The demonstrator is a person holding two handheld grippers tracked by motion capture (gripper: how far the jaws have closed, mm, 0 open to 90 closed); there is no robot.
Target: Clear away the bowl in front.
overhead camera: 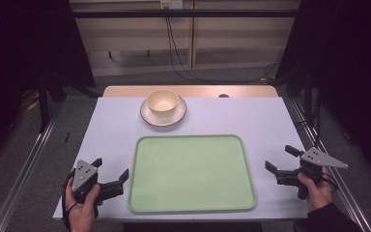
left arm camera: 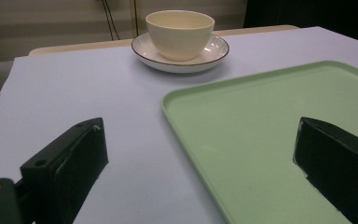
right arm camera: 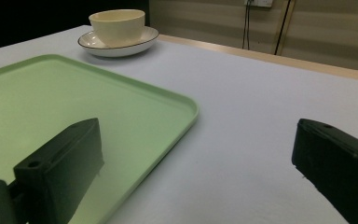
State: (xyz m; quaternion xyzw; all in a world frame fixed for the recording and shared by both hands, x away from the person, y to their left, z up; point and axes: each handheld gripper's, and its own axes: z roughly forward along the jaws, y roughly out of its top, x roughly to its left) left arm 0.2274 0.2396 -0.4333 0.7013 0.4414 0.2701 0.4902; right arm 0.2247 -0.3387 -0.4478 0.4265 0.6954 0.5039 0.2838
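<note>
A cream bowl [overhead camera: 163, 101] sits on a white saucer with a dark rim [overhead camera: 149, 116] at the far middle of the table. In front of it lies an empty pale green tray [overhead camera: 192, 172]. My left gripper [overhead camera: 110, 169] rests open at the tray's near left corner, jaws wide apart with nothing between them. My right gripper [overhead camera: 281, 158] stands open to the right of the tray, likewise holding nothing. The left gripper view has the bowl [left arm camera: 180, 33], saucer [left arm camera: 216, 46] and tray [left arm camera: 279, 126] ahead; the right gripper view has the bowl [right arm camera: 117, 25] and tray [right arm camera: 51, 102] at its left.
The table [overhead camera: 116, 125] is pale lilac-white with a wooden strip [overhead camera: 188, 91] along its far edge. Cables [overhead camera: 176, 53] hang down the wall behind. Metal rails [overhead camera: 24, 164] run along both sides of the table.
</note>
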